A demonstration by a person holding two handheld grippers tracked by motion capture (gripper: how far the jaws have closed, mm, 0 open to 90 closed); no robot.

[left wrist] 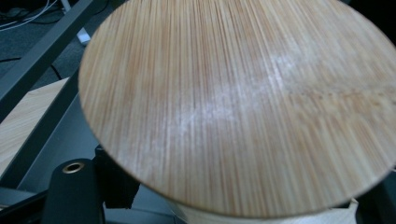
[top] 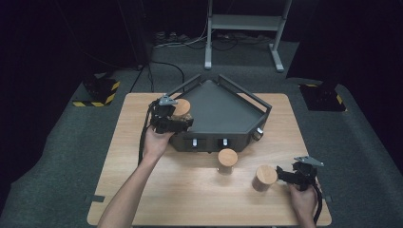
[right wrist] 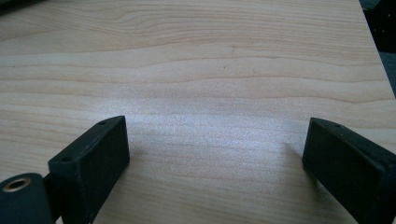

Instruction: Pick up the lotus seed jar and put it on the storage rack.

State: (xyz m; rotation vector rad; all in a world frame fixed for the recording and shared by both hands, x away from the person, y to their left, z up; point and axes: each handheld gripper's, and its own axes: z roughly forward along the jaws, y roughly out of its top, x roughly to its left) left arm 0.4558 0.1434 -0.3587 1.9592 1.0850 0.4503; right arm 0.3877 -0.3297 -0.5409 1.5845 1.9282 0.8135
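The wooden cylinder point(top: 182, 108) sits in the left gripper point(top: 177, 121), jaws closed on its side, held at the left rim of the dark tray point(top: 223, 111), just over the rail. In the left gripper view its round top point(left wrist: 243, 102) shows a fine bamboo grain, smooth and faintly polished. I judge it stiff, light and a bit slick, so a grip across the side wall, below the wider cap, looks safest. The tray's raised rails leave a shallow open floor beyond, with free room to set it down. Two more cylinders stand on the table point(top: 142, 190): one point(top: 227, 160) just before the tray's front, another point(top: 264, 177) near the right gripper point(top: 285, 175). That gripper rests low by the table's right edge, jaws wide apart with nothing between them.
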